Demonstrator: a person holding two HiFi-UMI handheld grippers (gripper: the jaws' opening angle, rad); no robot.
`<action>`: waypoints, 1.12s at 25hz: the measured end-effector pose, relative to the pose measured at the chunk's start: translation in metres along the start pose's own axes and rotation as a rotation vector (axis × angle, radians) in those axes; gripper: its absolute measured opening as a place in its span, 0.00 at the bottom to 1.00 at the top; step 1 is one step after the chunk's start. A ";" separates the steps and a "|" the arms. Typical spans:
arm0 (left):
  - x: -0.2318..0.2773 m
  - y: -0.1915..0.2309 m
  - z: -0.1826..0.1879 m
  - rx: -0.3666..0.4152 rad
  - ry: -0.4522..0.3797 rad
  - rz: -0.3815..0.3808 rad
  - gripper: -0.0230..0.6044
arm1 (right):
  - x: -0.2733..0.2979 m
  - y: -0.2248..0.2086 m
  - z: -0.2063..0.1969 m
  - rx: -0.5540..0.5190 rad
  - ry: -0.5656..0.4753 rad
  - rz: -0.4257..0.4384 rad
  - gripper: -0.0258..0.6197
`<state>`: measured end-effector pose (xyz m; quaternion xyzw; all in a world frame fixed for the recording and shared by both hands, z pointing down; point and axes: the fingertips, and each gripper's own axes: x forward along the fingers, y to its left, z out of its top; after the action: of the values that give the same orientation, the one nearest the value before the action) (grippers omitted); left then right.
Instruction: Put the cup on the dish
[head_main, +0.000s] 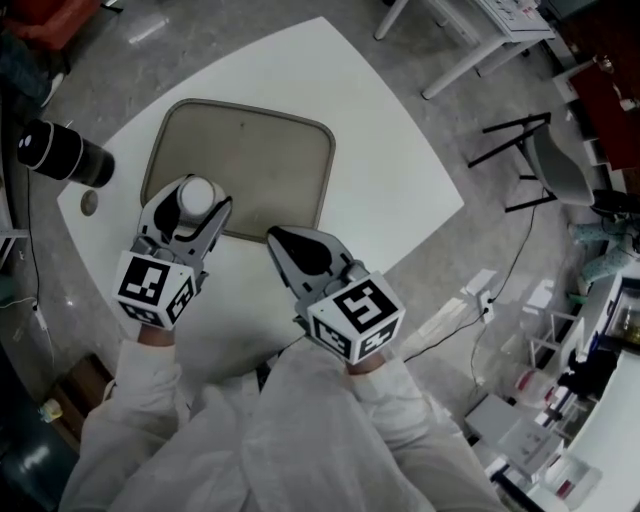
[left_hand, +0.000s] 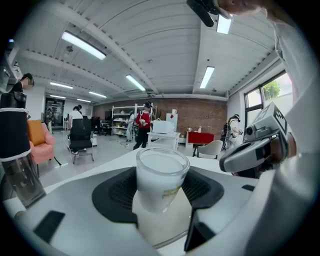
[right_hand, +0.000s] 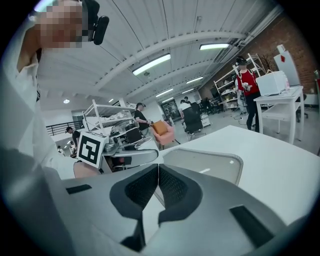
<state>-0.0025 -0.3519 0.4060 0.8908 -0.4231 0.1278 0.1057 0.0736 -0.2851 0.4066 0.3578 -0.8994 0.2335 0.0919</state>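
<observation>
Head view: one cup (head_main: 197, 194) gripped in the left tongs (head_main: 193, 200), seen over the 7 o'clock corner of the one dish (head_main: 260, 150) on the white bench (head_main: 380, 140); right tongs (head_main: 275, 237) tipped at the dish's 5 o'clock edge.
Left gripper view: jaws wide, pads pressing the cup's sides.
Right gripper view: jaws closed together, nothing between, dish at 1 o'clock.

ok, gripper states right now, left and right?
Left gripper: closed on the cup.
Right gripper: closed, nothing between its jaws.
</observation>
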 end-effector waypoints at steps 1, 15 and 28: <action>0.006 0.003 0.001 -0.001 -0.001 0.003 0.48 | 0.002 -0.004 0.000 0.004 0.001 0.000 0.06; 0.067 0.028 0.001 -0.015 0.014 0.005 0.48 | 0.018 -0.040 -0.005 0.047 0.053 0.005 0.06; 0.092 0.041 -0.047 -0.066 0.095 0.013 0.48 | 0.026 -0.062 -0.014 0.083 0.078 0.001 0.06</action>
<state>0.0149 -0.4302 0.4825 0.8770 -0.4273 0.1564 0.1543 0.0969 -0.3331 0.4494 0.3515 -0.8850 0.2842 0.1117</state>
